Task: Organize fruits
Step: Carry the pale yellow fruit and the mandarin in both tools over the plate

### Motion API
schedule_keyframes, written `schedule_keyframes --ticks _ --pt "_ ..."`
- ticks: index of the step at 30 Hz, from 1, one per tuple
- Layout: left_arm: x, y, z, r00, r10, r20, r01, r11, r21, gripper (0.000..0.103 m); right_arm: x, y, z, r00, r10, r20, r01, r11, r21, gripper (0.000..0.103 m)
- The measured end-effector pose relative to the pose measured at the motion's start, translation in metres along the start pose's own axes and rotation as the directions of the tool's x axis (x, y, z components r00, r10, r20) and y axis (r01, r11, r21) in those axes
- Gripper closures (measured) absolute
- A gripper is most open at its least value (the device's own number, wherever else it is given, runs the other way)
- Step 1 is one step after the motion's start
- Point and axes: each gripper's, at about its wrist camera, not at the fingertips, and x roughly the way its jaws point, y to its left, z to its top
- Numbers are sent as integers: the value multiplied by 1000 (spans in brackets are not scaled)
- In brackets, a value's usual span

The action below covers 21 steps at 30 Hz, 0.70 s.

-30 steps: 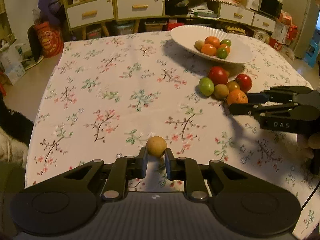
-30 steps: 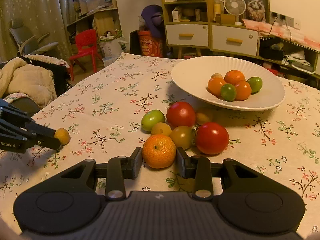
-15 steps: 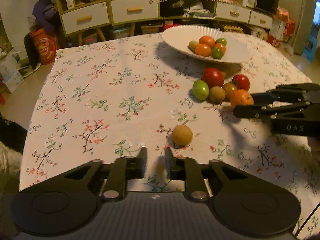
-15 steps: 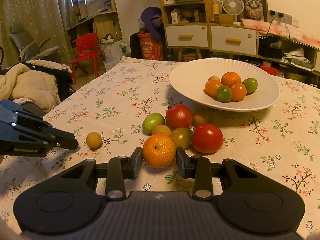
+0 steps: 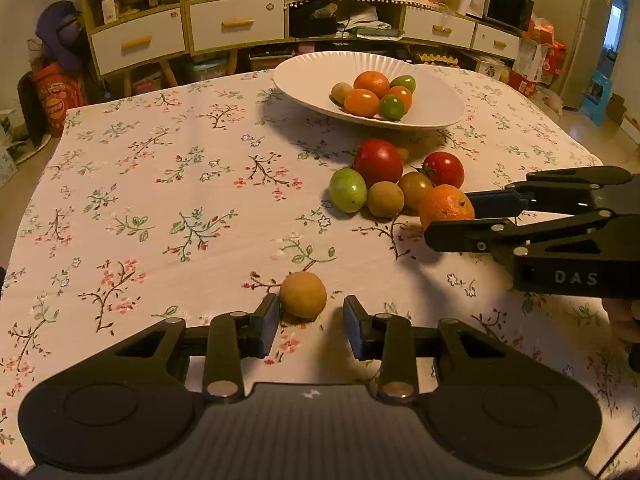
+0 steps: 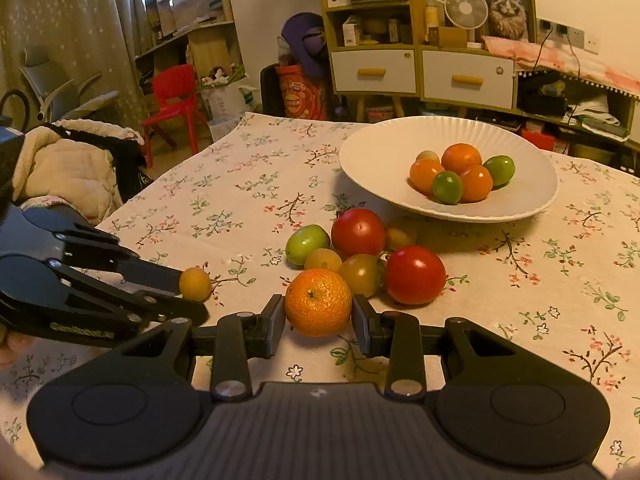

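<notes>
A small tan fruit (image 5: 303, 294) lies on the flowered tablecloth between the tips of my left gripper (image 5: 312, 320). The jaws are opening; the fruit sits against the left finger, with a gap to the right one. My right gripper (image 6: 319, 322) is shut on an orange mandarin (image 6: 318, 302) at the near edge of a pile of loose fruit. The pile holds two red tomatoes (image 6: 358, 232), a green fruit (image 6: 307, 239) and several smaller ones. Behind the pile, a white plate (image 6: 372, 152) holds several orange and green fruits.
The table's left edge (image 6: 132, 200) runs close to a chair draped with a cream coat (image 6: 68, 168). A red chair (image 6: 174, 96) and drawer cabinets (image 6: 420, 72) stand beyond the far edge. Bare cloth (image 5: 160, 184) spreads left of the pile.
The tan fruit went from the left gripper's tips to the cloth ahead of them. The left gripper then followed it with wider jaws. The right gripper kept still on the mandarin.
</notes>
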Motion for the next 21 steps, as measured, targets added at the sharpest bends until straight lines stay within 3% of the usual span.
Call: schedule_keyframes --ticks 4,8,21 --pt "2 -1 2 1000 11 3 -11 1000 -17 67 -2 -1 0 1000 -1 3 1 1000 3 70" --pt "2 -1 4 1000 27 6 -26 999 -29 77 -3 -2 1 1000 -2 4 2 1000 4 70" --pt "-1 -14 28 998 6 68 -3 999 -49 77 -11 -10 10 999 -9 36 8 1000 16 70"
